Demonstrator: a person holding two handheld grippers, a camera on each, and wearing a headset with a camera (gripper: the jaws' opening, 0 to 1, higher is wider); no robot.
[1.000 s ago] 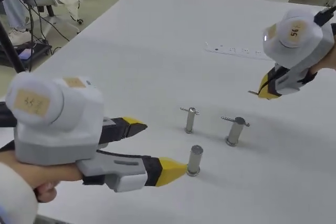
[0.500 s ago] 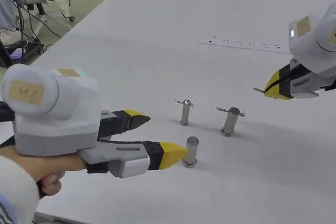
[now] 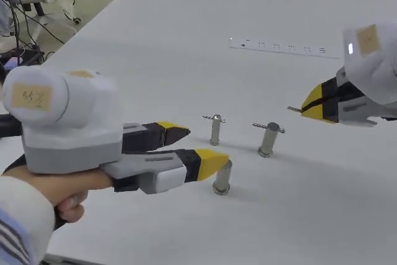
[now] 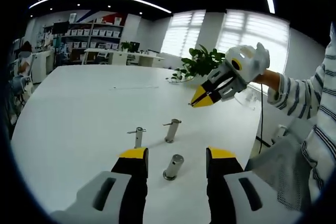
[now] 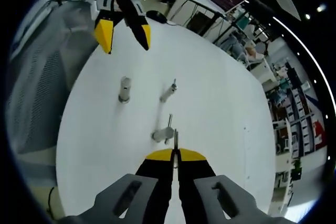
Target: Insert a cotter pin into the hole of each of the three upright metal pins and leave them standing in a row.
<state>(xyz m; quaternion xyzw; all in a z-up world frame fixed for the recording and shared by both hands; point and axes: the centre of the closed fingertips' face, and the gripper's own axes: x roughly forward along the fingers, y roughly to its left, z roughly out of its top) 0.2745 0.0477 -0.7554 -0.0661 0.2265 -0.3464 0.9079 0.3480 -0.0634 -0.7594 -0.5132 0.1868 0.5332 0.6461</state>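
Bare pin [image 3: 222,177] upright, lower centre of head view, hole unfilled. My left gripper [image 3: 198,147]: jaws wide apart, empty, flanking it, likely to steady it. My right gripper [image 3: 305,107], right edge: jaws closed on cotter pin [image 3: 293,110], tip pointing left for insertion. Left pinned pin [image 3: 215,130] and right pinned pin [image 3: 268,139] stand just behind, near approach line. Power strip [image 3: 277,47] upper centre of bench [image 3: 155,41], well clear.
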